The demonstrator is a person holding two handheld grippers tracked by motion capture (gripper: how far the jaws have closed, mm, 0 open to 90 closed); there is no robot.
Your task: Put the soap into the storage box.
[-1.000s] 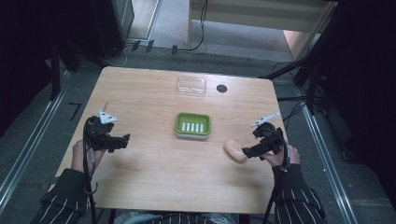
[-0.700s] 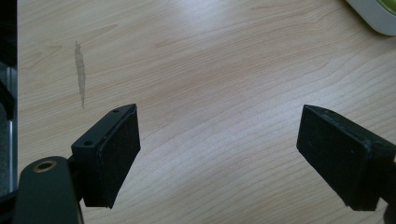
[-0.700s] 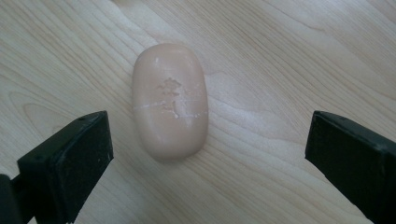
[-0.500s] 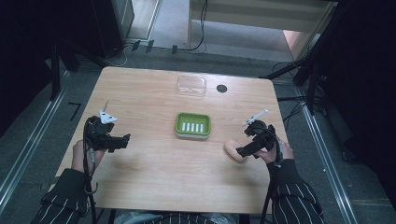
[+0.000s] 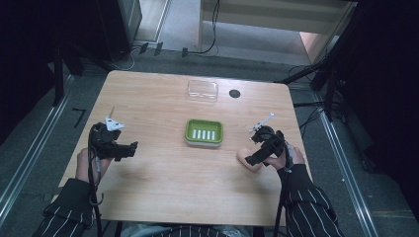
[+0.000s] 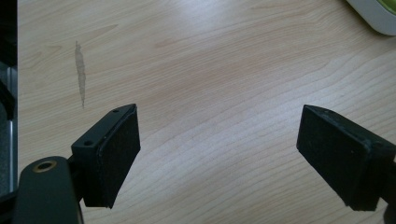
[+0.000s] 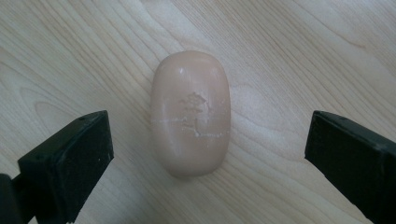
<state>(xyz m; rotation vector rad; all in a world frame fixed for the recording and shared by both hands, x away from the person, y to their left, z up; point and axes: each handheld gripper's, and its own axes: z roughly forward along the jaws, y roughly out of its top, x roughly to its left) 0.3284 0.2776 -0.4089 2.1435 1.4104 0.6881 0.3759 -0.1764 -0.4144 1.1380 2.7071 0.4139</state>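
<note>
A: Start with the table (image 5: 163,192). What is on it?

B: A green soap dish (image 5: 204,132) at the centre, and a clear lid (image 5: 202,90) near the far edge.

A: And the soap?

B: The soap bar (image 7: 190,112) lies flat near the right edge, between the spread jaws of the right gripper (image 7: 205,158), touching neither.

A: Best way to take it?

B: I'd lower squarely, centre the bar, and close gently across its narrow width; soap probably slips.

A: The left gripper (image 6: 219,154)?

B: Open and empty over bare wood by the left edge.
</note>
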